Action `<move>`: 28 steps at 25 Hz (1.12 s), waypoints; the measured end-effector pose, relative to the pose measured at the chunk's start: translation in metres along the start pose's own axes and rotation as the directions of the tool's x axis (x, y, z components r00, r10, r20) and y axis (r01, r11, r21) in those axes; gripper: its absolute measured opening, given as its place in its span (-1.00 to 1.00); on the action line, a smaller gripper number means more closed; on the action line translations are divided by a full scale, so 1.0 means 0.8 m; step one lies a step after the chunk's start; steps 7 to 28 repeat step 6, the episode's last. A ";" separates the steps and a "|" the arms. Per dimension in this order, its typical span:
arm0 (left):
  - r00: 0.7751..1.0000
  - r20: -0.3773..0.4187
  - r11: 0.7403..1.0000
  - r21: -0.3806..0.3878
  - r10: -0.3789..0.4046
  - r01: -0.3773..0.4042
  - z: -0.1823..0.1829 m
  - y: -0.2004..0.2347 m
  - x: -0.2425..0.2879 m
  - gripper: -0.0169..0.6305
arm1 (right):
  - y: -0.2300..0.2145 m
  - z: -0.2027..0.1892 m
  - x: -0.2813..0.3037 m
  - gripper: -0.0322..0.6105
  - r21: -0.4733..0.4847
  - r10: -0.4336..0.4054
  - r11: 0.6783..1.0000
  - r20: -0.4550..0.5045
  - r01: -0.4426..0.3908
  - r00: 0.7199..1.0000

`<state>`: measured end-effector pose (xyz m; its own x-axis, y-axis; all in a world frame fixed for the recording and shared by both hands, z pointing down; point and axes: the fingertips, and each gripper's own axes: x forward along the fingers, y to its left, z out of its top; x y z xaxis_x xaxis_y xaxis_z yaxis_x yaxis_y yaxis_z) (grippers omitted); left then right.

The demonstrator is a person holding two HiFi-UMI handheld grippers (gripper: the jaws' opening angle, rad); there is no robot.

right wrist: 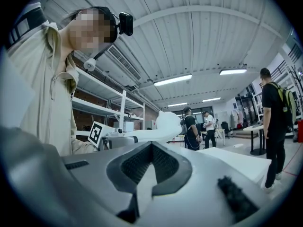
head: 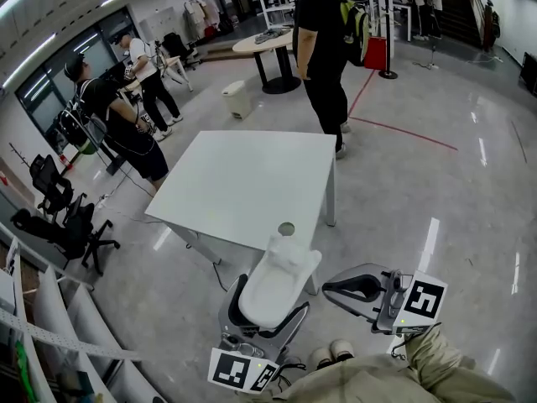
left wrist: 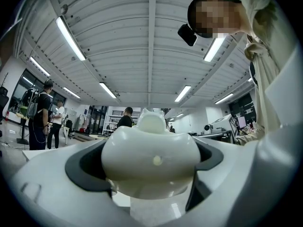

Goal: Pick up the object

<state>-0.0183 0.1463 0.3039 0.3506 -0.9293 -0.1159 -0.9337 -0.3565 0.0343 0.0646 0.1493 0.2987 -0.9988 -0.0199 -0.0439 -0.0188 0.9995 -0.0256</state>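
White object [left wrist: 150, 157] tight in left tool [head: 265, 306]; right tool [right wrist: 150, 167] closed, empty; tabletop disc [head: 286, 228] only in head view.

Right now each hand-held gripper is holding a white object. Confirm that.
Wrong for one: the right hand-held gripper holds nothing; the right gripper view shows its jaws together and bare. The left hand-held gripper does hold the white object.
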 end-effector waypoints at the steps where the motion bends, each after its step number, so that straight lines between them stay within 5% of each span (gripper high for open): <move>1: 1.000 0.002 1.000 0.001 0.001 -0.001 0.000 0.000 -0.001 0.66 | 0.000 0.000 0.000 -0.89 -0.001 0.001 1.000 0.000 -0.001 1.000; 28: 1.000 0.006 1.000 -0.002 0.002 -0.002 0.003 0.000 -0.003 0.66 | 0.003 0.001 0.001 -0.89 -0.003 0.005 1.000 0.003 -0.005 1.000</move>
